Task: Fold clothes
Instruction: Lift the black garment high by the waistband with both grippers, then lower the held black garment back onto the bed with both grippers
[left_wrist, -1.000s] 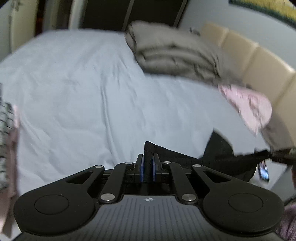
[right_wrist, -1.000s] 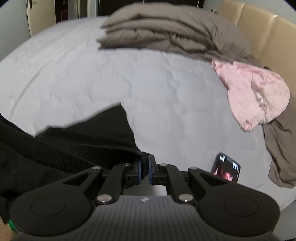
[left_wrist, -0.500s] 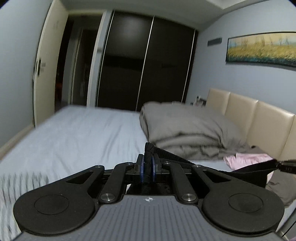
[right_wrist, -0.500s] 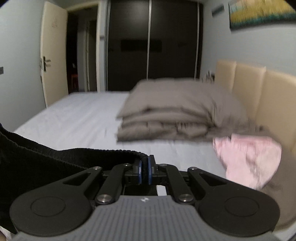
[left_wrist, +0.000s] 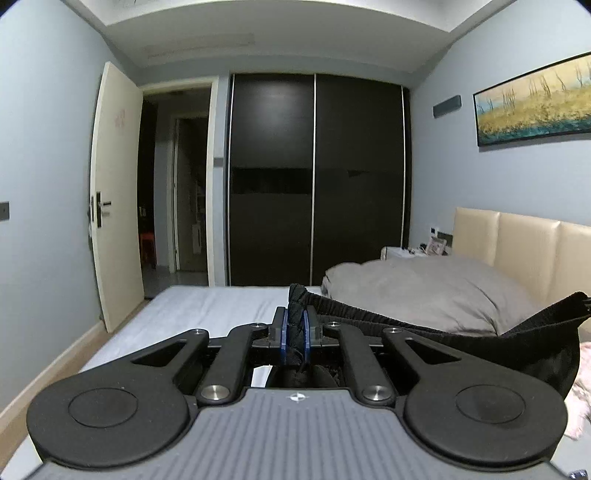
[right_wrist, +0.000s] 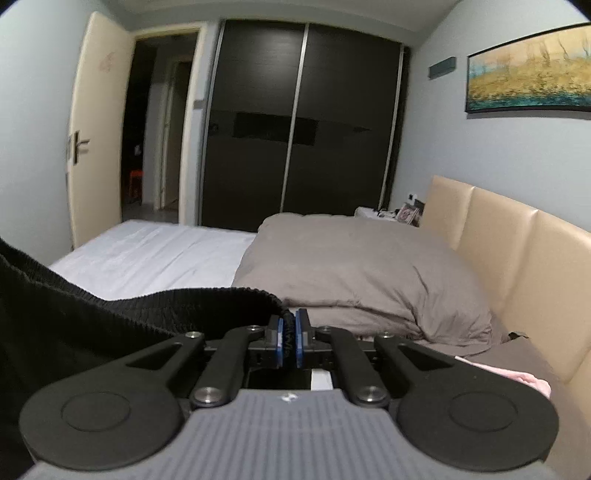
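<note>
A black garment with a ribbed waistband (left_wrist: 461, 332) hangs stretched between both grippers, lifted above the bed. My left gripper (left_wrist: 294, 328) is shut on one end of the waistband, which runs off to the right. My right gripper (right_wrist: 289, 334) is shut on the other end of the black garment (right_wrist: 110, 317), whose cloth sags away to the left. How far the rest of the garment hangs below is hidden by the gripper bodies.
A bed with a pale sheet (left_wrist: 207, 306) lies below. A folded grey duvet (right_wrist: 351, 266) rests by the beige headboard (right_wrist: 517, 251). A pink garment (right_wrist: 524, 380) lies at the right. Dark wardrobe doors (left_wrist: 317, 177) and an open door (left_wrist: 118, 192) stand behind.
Both grippers have risen and tilted up from looking down at the bed to looking across the room. The black garment came up off the sheet with them.
</note>
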